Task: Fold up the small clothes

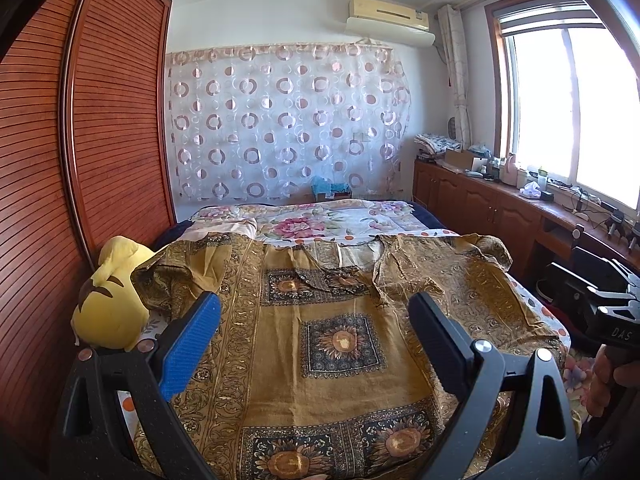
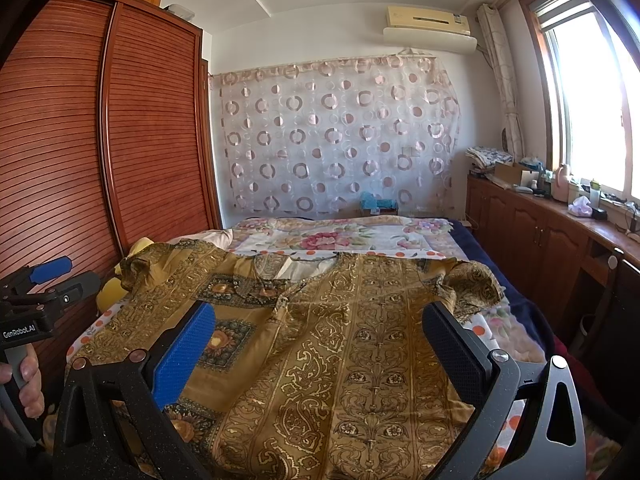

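Starting at my left, a yellow plush toy (image 1: 110, 300) sits against the wardrobe (image 1: 80, 128), just beside the shirt's left sleeve (image 1: 180, 272). My left hand-held gripper (image 1: 314, 324) hangs above the garment with its jaws spread wide and nothing between them. The shirt (image 1: 340, 320), mustard cloth printed with dark sunflower squares and scrollwork bands, lies spread face up on the bed (image 1: 320, 220), neckline (image 1: 352, 254) toward the far wall, both short sleeves out to the sides.

I judge it light, thin and limp, likely to sag and drag wrinkles if lifted from one point, and the print gives no stiff edge to trust. The hems and sleeve seams look like the firmest places to pinch; I would take the left sleeve at its outer edge and the shoulder line.

Further right, my right hand-held gripper (image 2: 320, 328) also hovers wide and empty over the shirt's right half, near the crumpled right sleeve (image 2: 472, 284), which bunches at the bed's edge and may need flattening first.
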{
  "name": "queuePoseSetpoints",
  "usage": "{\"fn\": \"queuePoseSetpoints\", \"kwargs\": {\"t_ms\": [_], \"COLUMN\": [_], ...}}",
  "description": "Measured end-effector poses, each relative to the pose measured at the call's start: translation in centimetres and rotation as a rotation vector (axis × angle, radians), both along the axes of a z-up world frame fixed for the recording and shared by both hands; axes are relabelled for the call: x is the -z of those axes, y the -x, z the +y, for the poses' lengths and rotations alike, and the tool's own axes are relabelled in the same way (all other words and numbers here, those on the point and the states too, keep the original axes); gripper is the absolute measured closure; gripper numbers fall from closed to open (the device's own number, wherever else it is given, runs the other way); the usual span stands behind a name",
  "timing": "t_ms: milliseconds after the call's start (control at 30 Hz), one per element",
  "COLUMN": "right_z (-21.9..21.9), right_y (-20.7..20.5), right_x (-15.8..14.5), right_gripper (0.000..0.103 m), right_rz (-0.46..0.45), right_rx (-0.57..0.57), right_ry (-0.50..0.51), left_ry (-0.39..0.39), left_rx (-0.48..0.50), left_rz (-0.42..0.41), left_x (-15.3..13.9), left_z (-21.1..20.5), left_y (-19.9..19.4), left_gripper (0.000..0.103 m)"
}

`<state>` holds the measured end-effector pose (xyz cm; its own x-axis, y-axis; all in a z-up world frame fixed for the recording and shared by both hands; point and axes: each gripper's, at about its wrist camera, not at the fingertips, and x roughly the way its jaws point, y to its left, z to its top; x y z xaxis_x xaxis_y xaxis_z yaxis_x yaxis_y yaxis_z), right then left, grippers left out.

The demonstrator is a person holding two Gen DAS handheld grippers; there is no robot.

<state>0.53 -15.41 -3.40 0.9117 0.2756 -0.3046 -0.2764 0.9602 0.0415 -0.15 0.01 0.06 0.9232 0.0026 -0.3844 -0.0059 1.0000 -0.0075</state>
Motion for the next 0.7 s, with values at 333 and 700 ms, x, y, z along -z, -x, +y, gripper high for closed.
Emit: {"fn": "queuePoseSetpoints", "kwargs": {"t_ms": [333, 700], "right_z": [0.0, 0.0], "right_y": [0.1, 0.1], "right_x": [0.1, 0.1], "right_gripper": [0.0, 0.0], "right_rz": [-0.003, -0.004], "right_rx": [0.001, 0.001], "right_ry": [-0.002, -0.003], "left_ry": [0.001, 0.0], "left_rx": [0.005, 0.006], "left_rz": [-0.009, -0.017], "left_x": [-1.1, -2.1], "left_z": [-0.8, -1.2], "left_y": [0.3, 0.8], "left_gripper": [0.007, 0.007]}}
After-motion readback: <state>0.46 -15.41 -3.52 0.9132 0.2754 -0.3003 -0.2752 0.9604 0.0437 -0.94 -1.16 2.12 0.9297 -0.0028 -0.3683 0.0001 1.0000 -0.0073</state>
